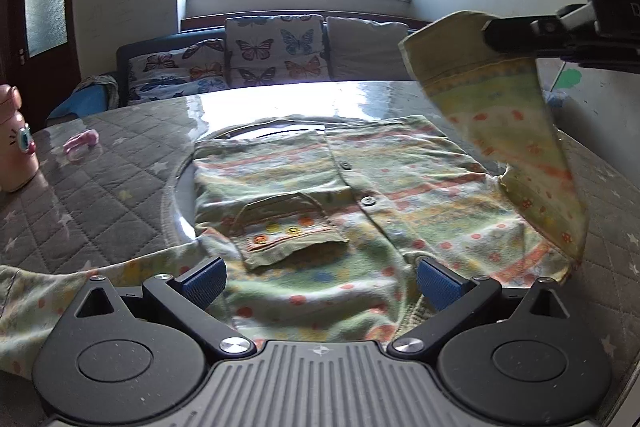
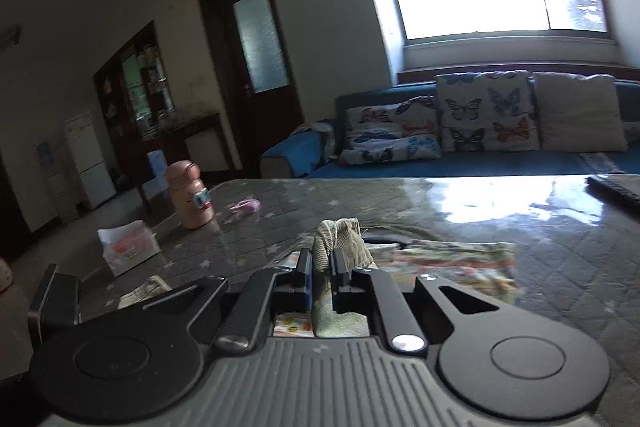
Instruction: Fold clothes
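Holding the sleeve (image 1: 500, 131) cuff pinched in the right gripper (image 2: 320, 263), left gripper (image 1: 320, 281) wide and empty, so the shirt (image 1: 320, 187) could drag along.

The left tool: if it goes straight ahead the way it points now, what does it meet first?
Probably the shirt on the table, near its pocket. The open left tool hangs just above the cloth, though its height is unclear.
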The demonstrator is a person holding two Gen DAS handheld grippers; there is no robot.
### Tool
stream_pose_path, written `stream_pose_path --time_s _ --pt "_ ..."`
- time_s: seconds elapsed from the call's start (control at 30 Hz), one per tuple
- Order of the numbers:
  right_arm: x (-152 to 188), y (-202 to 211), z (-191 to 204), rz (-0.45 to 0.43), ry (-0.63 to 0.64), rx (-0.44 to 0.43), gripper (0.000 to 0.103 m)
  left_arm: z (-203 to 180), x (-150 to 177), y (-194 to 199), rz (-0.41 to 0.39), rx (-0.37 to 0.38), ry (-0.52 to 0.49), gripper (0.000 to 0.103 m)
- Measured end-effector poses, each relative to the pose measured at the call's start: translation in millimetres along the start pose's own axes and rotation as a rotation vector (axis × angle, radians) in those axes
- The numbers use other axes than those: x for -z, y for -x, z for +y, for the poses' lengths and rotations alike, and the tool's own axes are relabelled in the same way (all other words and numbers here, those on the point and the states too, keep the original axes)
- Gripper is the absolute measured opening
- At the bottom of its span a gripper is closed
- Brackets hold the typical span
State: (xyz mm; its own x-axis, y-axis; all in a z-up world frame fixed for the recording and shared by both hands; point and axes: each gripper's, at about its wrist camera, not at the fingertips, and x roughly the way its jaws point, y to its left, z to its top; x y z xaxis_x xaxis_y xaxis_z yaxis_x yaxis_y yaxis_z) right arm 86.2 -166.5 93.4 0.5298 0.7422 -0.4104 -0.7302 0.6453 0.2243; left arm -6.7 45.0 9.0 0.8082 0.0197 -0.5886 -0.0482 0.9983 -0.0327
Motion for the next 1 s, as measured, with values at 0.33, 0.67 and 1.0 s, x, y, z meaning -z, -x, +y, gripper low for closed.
stream_pose_path --time_s 0.33,0.67,1.0 --pt "15 -21 17 0.103 0.055 -0.053 0.018 12 3 -3 0.011 -0.022 0.022 0.103" --pt "46 -5 -24 0.224 0.068 0.084 0.027 19 4 3 0.01 -0.041 0.029 0.103" --pt "97 -6 -58 0.345 0.044 0.138 0.028 19 1 14 0.009 -0.069 -0.015 0.103"
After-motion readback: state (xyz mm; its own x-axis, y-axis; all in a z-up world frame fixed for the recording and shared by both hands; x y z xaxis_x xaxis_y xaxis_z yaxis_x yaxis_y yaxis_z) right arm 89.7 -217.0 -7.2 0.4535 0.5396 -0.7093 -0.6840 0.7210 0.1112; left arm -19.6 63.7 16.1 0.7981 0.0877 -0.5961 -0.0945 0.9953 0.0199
